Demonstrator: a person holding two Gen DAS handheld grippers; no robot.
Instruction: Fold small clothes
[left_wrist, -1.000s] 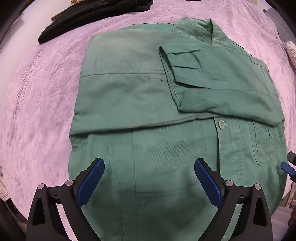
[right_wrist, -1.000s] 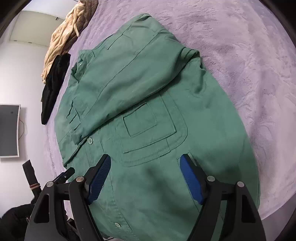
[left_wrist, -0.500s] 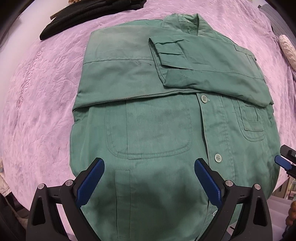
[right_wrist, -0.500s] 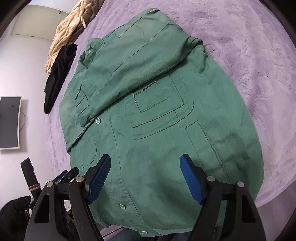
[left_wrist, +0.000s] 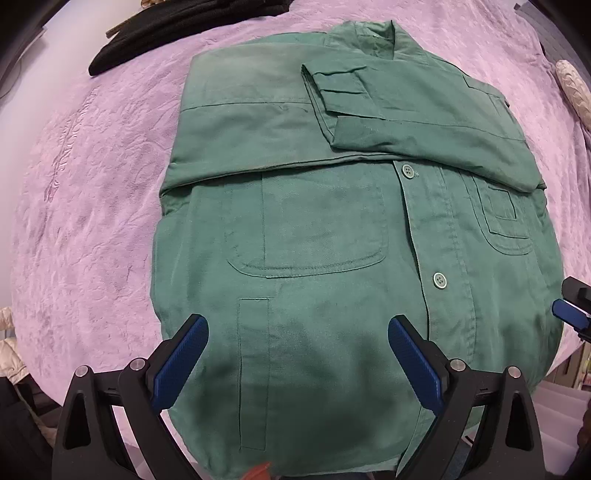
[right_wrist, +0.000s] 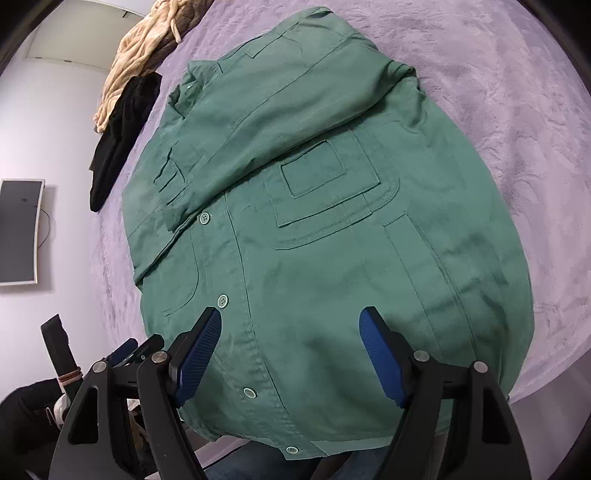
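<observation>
While both claws hang over the hem end, the green button-up shirt (left_wrist: 332, 229) lies flat, front up, on the lilac bedspread (left_wrist: 92, 184), collar (left_wrist: 369, 40) at the far end from the cameras. Both sleeves are folded across the chest: the cuffed sleeve (left_wrist: 406, 122) lies on top, running from the shirt's right edge toward its middle, cuff (left_wrist: 332, 92) just below the collar. Button placket (left_wrist: 424, 229) is closed, buttons visible below the sleeve. One large patch pocket (left_wrist: 310, 225) sits left of the placket, a smaller pocket (left_wrist: 502, 214) right of it.

Left claw (left_wrist: 297, 354): released, jaws spread wide, nothing between the blue pads (left_wrist: 181, 360), over the shirt's lower left panel near the hem. Contact with the cloth: can't tell.

Right claw (right_wrist: 291, 354): also released, jaws wide apart, empty, over the shirt's lower right panel just right of the placket. Its tip shows at the right edge of the left wrist view, beside the shirt's right side.

Black garment (left_wrist: 177, 26) lies on the bedspread beyond the shirt's left shoulder; beige garment (right_wrist: 140, 55) just past it. Wall-mounted screen (right_wrist: 18, 230) off to the left of the bed.
</observation>
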